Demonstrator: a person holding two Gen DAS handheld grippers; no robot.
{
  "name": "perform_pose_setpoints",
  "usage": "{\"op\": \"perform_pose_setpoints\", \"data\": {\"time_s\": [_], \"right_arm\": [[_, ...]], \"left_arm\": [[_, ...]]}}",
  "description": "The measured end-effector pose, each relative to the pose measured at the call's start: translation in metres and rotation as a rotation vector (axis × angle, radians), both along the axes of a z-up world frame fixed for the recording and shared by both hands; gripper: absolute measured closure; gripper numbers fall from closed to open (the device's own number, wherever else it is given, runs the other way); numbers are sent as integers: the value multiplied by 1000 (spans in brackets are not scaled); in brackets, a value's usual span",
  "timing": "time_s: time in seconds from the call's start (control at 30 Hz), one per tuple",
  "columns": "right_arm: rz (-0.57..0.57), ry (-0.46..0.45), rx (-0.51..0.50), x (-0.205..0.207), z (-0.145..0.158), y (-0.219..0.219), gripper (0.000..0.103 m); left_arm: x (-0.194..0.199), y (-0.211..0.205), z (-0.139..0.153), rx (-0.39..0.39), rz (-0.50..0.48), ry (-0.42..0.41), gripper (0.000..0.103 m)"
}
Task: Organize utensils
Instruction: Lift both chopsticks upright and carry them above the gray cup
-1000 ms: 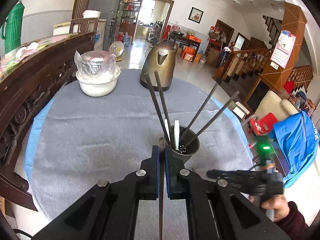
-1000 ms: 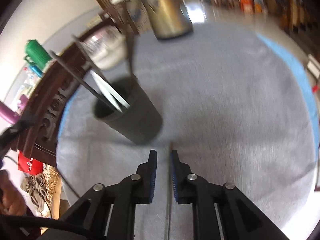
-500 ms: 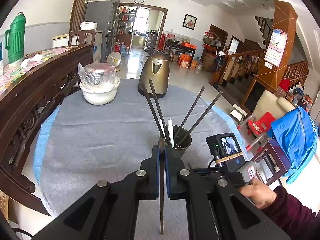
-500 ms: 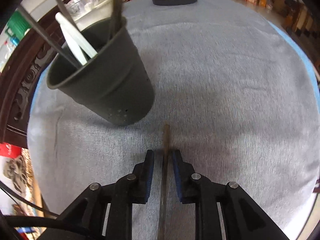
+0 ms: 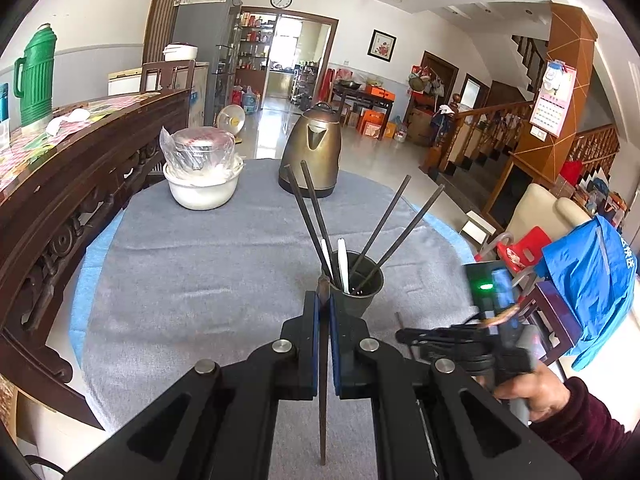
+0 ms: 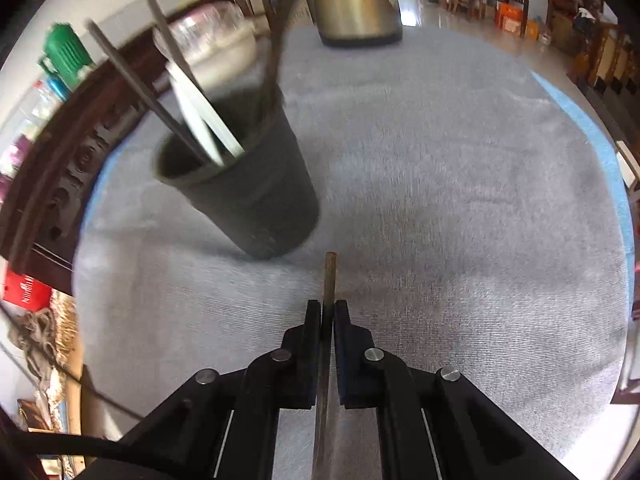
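The left gripper point(image 5: 325, 308) is clamped narrow on a dark chopstick point(image 5: 322, 380). The stick runs lengthwise between the blue pads, with its blunt end projecting just past the fingertips and its thin end trailing back toward the camera. The projecting end sits just beside the rim of the dark utensil cup point(image 5: 358, 292).

The right gripper point(image 6: 328, 312) is likewise closed down on a second chopstick point(image 6: 329, 280). Its brown end protrudes ahead of the fingertips above the grey tablecloth point(image 6: 460, 208), near the base of the utensil cup point(image 6: 256, 200) but not touching it. In the left wrist view the right gripper point(image 5: 404, 336) appears low at the right, held by a hand point(image 5: 532, 392) in a dark red sleeve.

The cup stands upright on the tablecloth point(image 5: 208, 264), which covers a round table. It holds four dark chopsticks point(image 5: 384, 224) leaning outward in two pairs, plus two white utensils point(image 5: 342, 260) standing between them; their type cannot be determined.

At the far side of the table are a bronze-coloured electric kettle point(image 5: 314, 152) and a white bowl point(image 5: 202, 190) carrying a plastic-wrapped container. The bowl and kettle are well apart from the cup. A carved wooden cabinet point(image 5: 72, 184) borders the table on the left, with a green thermos jug point(image 5: 36, 76) on top
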State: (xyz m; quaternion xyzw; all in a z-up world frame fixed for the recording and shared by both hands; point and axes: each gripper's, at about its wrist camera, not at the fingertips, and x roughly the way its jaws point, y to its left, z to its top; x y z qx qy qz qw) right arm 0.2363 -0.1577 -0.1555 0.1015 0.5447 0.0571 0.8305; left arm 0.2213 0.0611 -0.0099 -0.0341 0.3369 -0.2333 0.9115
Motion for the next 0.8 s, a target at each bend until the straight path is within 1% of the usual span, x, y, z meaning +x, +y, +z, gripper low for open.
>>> {"op": "perform_pose_setpoints", "data": {"time_s": [0.1,0.33,0.4,0.47,0.53,0.6,0.67,0.73,0.8], "right_arm": [[-2,-109,29,-14,31,-6,97],[-40,-336,98,-32,81,-3,97],[-35,-353,98,-34,85,-4,97],[-29,-297,83,-30,85,-5,95],[-47,-248,96,-25,71,-9,95],[-56,-160,109,-16,51,-15,93],[-69,-55,112,-7,31,-18,88],[-63,14,112,-1,12,-17,88],[-41,72,88,3,-4,-11,85]], "left_arm": [[-1,1,4,-6,8,-9,98],[-6,-1,18,-8,12,-49,98],[-8,-2,22,-4,12,-62,98],[-9,-2,25,-6,13,-70,98],[-12,-3,25,-2,13,-78,98],[-13,-4,24,10,16,-82,98],[-13,-6,21,27,17,-85,98],[-12,-6,18,28,12,-77,98],[-11,-6,16,28,10,-74,98]]}}
